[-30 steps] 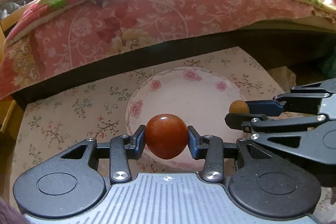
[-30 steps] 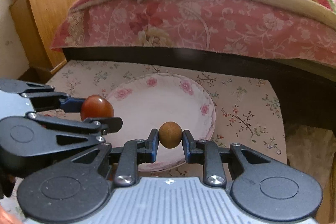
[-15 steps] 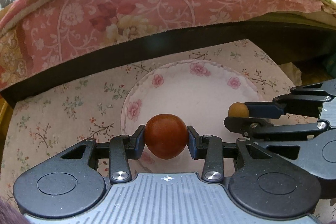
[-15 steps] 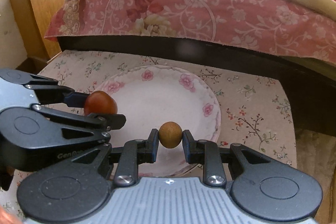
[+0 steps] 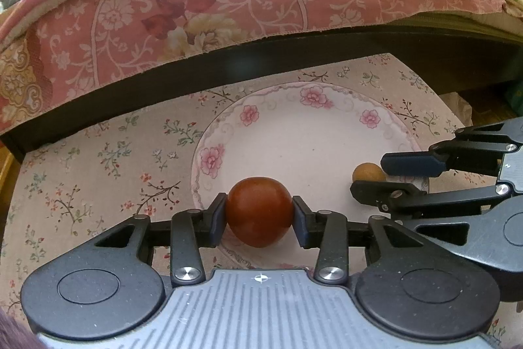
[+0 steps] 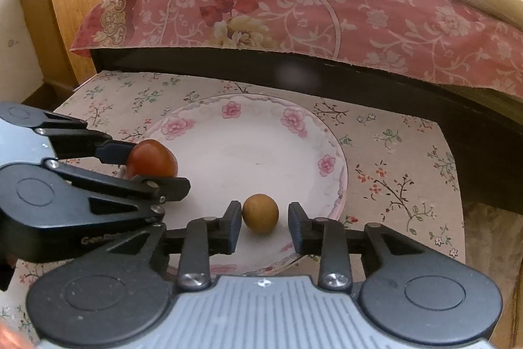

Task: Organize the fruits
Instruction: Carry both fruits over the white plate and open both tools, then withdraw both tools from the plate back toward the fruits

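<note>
A round red-brown fruit [image 5: 260, 211] is clamped between the fingers of my left gripper [image 5: 260, 219], which is shut on it just over the near rim of the white flowered plate [image 5: 294, 139]. In the right wrist view, a small tan round fruit [image 6: 260, 213] rests on the plate [image 6: 248, 152] between the fingers of my right gripper [image 6: 260, 219]. That gripper is open, with a clear gap at the right pad. The left gripper [image 6: 153, 167] and red-brown fruit [image 6: 152, 159] show at the left of this view. The right gripper [image 5: 369, 175] and tan fruit [image 5: 366, 172] show at the right of the left wrist view.
The plate sits on a low table with a floral cloth [image 6: 392, 159]. Behind it runs a dark bed frame [image 6: 294, 77] under a pink floral quilt [image 6: 294, 5]. A wooden cabinet [image 6: 65, 5] stands at the back left. The table edge drops off at the right [image 6: 457, 185].
My right gripper has opened and the tan fruit now lies on the plate. Both grippers came forward and lower over the plate. The left one still holds its fruit.
</note>
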Motion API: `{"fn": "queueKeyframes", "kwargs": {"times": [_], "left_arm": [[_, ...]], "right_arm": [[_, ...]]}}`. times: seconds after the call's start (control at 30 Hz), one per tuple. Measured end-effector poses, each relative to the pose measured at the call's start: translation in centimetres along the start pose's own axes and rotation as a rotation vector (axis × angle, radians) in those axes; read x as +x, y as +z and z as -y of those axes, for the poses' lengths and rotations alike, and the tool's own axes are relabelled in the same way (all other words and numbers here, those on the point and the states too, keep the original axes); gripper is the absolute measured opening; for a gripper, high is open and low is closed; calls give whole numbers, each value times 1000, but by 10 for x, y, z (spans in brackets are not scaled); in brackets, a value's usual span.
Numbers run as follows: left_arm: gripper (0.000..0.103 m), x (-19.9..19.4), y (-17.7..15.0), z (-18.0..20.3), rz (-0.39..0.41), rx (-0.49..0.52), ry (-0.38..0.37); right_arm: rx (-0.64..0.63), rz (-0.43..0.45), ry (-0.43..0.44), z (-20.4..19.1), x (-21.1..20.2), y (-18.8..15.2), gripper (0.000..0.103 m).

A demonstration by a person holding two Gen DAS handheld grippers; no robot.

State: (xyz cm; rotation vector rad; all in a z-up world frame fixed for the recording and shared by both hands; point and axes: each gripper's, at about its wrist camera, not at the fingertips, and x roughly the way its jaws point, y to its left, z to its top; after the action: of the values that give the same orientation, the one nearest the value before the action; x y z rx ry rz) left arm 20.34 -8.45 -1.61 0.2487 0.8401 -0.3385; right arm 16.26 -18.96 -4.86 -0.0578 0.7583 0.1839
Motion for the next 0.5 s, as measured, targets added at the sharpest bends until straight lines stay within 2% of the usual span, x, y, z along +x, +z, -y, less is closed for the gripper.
{"fn": "queueKeyframes", "kwargs": {"times": [0.33,0.5], "left_arm": [[55,-7,4,-3,21,-2,9],[55,-16,1,-10,30,-28,21]], "right_arm": [[23,25,-2,6,-7,3,44],[38,46,-15,6,-16,3,45]]}}
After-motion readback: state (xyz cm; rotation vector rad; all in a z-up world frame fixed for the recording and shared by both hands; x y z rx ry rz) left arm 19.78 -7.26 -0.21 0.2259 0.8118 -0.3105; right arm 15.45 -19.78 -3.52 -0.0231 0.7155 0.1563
